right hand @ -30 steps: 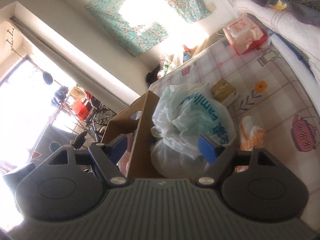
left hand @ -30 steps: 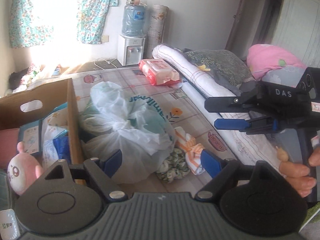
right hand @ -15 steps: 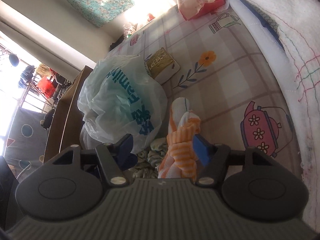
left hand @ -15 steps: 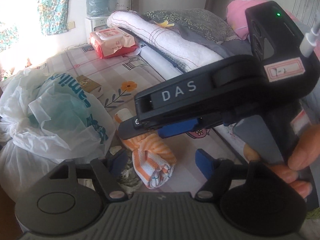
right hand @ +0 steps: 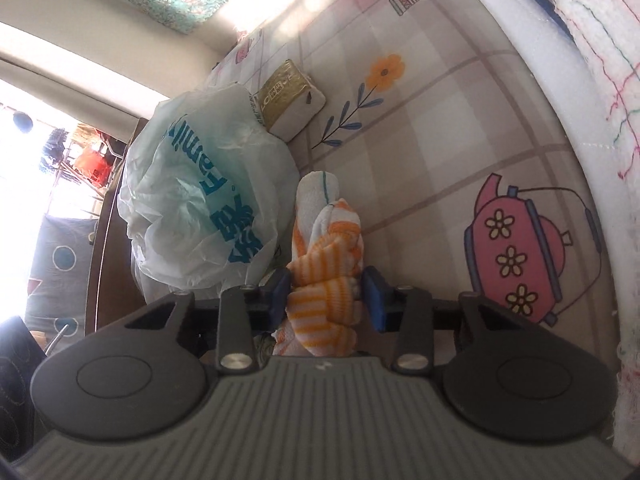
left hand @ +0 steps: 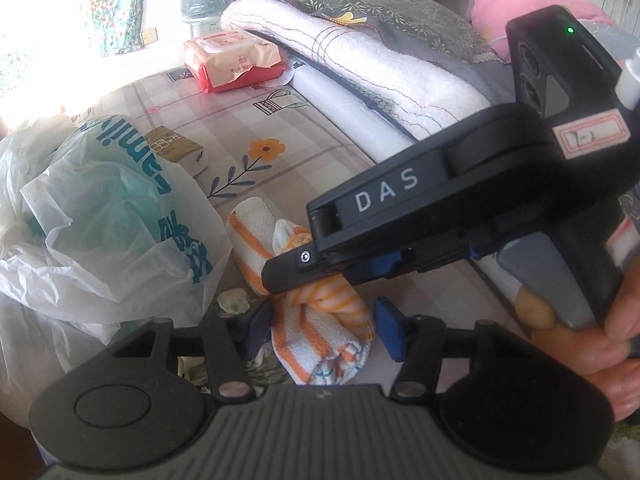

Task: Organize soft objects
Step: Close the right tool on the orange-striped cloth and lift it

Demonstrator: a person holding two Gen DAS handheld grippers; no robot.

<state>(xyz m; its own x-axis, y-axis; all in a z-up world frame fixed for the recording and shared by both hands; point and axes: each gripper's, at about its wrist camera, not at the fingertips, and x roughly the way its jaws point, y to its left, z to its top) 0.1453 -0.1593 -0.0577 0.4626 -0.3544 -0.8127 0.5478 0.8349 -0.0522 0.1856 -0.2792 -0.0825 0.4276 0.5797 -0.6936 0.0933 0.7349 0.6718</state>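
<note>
The orange-striped towel [left hand: 320,332] lay knotted on the patterned mat [right hand: 440,140], beside the plastic bag [right hand: 200,200]. Both the left gripper [left hand: 320,330] and right gripper [right hand: 325,298] were closing around it; pad contact was hard to judge, its near end hidden.

Lying over the floor, a checked play mat [left hand: 320,128] printed with flowers and teapots. Hanging at a bright window, floral curtains [left hand: 116,4]. Standing against the pale wall [left hand: 164,4], a water dispenser [left hand: 200,0]. Glaring in, strong daylight.

Both grippers [left hand: 320,330] [right hand: 326,298] closing, tilted downward.
</note>
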